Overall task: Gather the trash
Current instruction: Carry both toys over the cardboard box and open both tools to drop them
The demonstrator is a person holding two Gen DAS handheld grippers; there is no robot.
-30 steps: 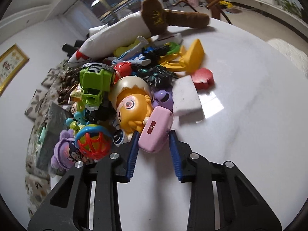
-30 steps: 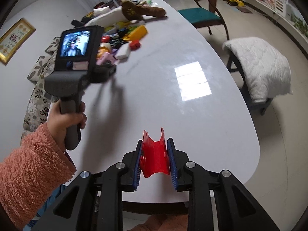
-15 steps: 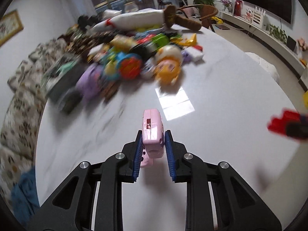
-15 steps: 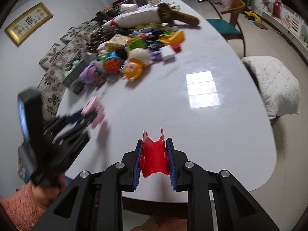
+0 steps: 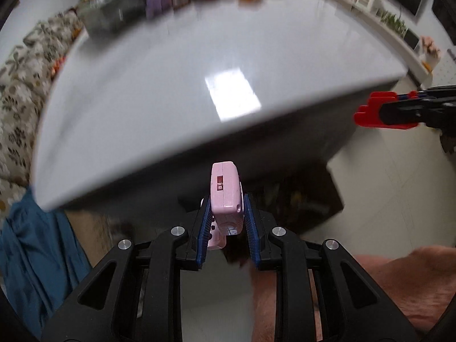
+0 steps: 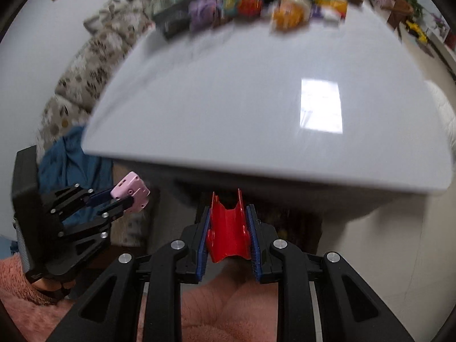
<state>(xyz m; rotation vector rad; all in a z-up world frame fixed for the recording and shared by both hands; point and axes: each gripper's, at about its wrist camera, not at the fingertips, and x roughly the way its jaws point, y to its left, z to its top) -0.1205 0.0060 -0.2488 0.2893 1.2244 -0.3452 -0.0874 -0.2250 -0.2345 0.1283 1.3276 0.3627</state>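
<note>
Your left gripper is clamped on the pink toy case, and your right gripper is clamped on the red plastic piece; both are off the table, out past its near edge and pointing steeply down. The white tabletop curves above them, glossy, with a bright window reflection. A floral-patterned sofa runs along its left side, and a blue cloth hangs by the table's left corner.

A second ago your left gripper was open at the toy pile with the case lying on the table; now the case is in its grip, and both hands have pulled back over the edge. The blurred toy pile sits at the far end. Under the edge lies a dark bin-like opening, indistinct. Pink fleece sleeves fill the foreground.
</note>
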